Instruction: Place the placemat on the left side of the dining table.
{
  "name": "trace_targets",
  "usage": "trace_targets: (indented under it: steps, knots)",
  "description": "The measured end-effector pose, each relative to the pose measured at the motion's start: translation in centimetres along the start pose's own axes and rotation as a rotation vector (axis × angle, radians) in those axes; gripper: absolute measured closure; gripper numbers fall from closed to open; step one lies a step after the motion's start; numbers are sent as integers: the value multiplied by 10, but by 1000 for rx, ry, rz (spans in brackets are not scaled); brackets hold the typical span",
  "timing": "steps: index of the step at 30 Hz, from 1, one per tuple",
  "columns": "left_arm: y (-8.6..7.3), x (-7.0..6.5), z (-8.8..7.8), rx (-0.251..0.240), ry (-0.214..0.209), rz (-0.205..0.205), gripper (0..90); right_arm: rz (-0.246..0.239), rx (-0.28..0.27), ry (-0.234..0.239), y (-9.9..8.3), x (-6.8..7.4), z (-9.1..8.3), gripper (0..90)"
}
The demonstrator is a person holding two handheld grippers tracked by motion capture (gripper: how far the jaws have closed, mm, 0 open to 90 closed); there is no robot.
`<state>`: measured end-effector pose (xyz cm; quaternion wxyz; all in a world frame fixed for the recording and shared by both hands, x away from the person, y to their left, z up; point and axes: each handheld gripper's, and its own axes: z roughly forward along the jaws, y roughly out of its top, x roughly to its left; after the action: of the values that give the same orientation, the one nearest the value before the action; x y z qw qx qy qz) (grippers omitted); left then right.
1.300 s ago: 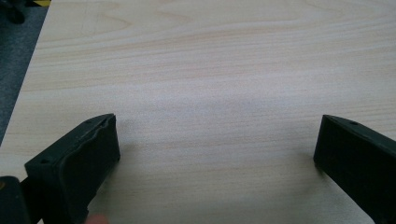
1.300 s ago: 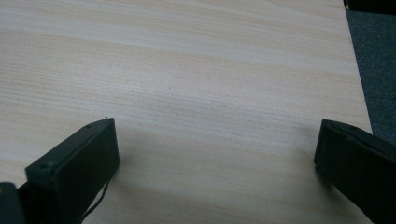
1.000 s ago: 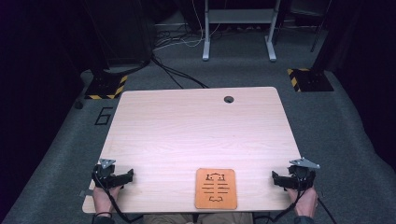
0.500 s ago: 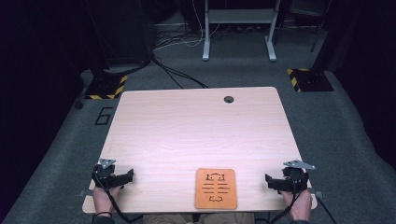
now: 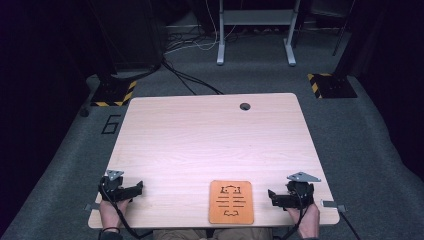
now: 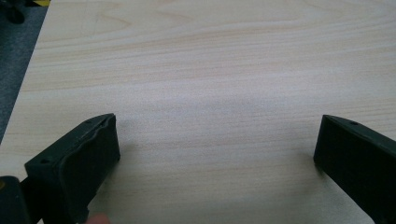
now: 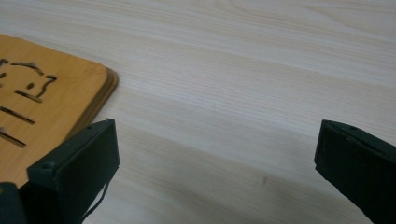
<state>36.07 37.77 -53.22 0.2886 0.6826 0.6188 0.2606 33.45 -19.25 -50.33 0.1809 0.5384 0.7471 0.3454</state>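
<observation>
Overall, the orange wooden board (image 5: pixel 231 202) was found lying flat on the counter (image 5: pixel 210 145) at its near edge, roughly midway between the two grippers and touched by neither. Cut-out slots and small shaped openings were noted in its upper face. The right gripper (image 5: pixel 272 196) was observed low over the counter, just beside the board's right edge, held by a hand (image 5: pixel 304 219) at the near right corner; its jaws were seen spread wide apart with nothing between them. In the right gripper view, the board (image 7: pixel 42 116) was recorded at the left, its rounded corner lying just beyond the left jaw, and only bare wood grain was seen in the gap between the jaws. The left gripper (image 5: pixel 136 189) was observed near the near left corner, well apart from the board, held by the other hand (image 5: pixel 111 211). Its jaws were likewise seen fully parted and empty, and plain counter surface (image 6: pixel 210 93) was recorded between them in the left gripper view. A round cable hole (image 5: pixel 245 106) was noted near the counter's far edge.
</observation>
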Motion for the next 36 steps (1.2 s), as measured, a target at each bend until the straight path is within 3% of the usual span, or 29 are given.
trace_targets:
  steps: [7,17,25,36]
  knots:
    - [0,0,0,0,0,0,0,-20,19,56,4,21,8,0]
    - [0,0,0,0,1,0,0,-55,41,98,8,43,21,0]
    - [0,0,0,2,1,-1,0,-102,67,104,11,56,31,0]
    - [0,0,0,0,1,0,0,-114,98,79,12,63,39,0]
